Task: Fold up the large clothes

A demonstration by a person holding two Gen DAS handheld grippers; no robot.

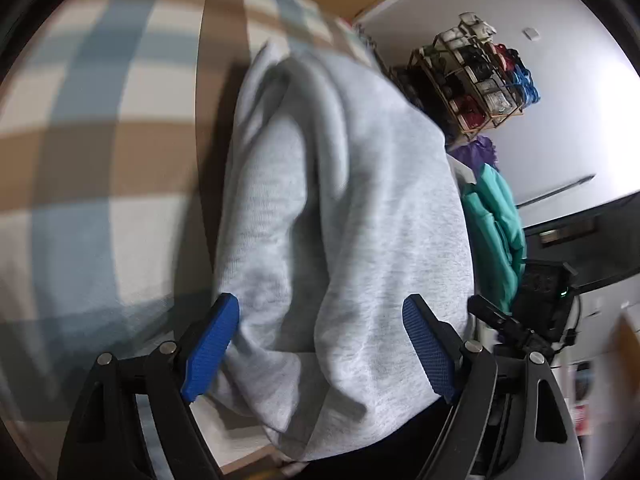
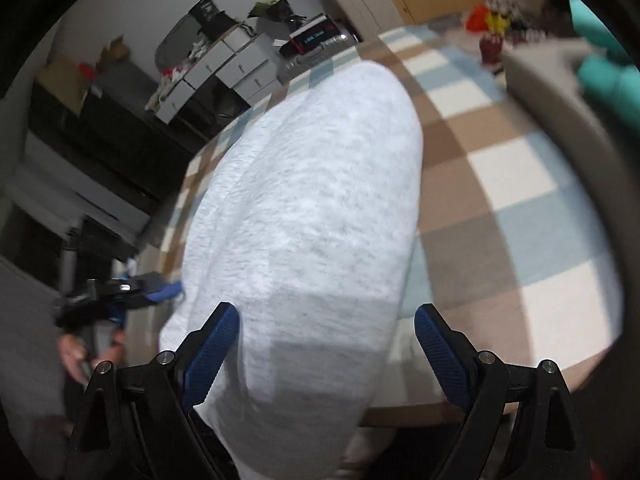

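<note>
A large light-grey sweatshirt [image 1: 340, 200] lies bunched on the table with the blue, tan and white checked cloth [image 1: 100, 120]; its near end hangs over the table edge. My left gripper [image 1: 320, 344] hovers over that end with its blue pads [image 1: 212, 344] wide apart and the fabric lying between them, not pinched. In the right wrist view the same sweatshirt [image 2: 312, 200] stretches away across the checked cloth [image 2: 500, 200]. My right gripper [image 2: 324, 352] stands open above its near end. The left gripper [image 2: 120, 296] shows at the left there, held by a hand [image 2: 76, 356].
A teal garment [image 1: 496, 224] lies beyond the sweatshirt, seen also as teal cloth [image 2: 600, 68]. A wire rack of clutter [image 1: 476, 84] stands by the wall. Grey drawers [image 2: 224, 72] and a red vase with flowers [image 2: 492, 44] sit past the table's far side.
</note>
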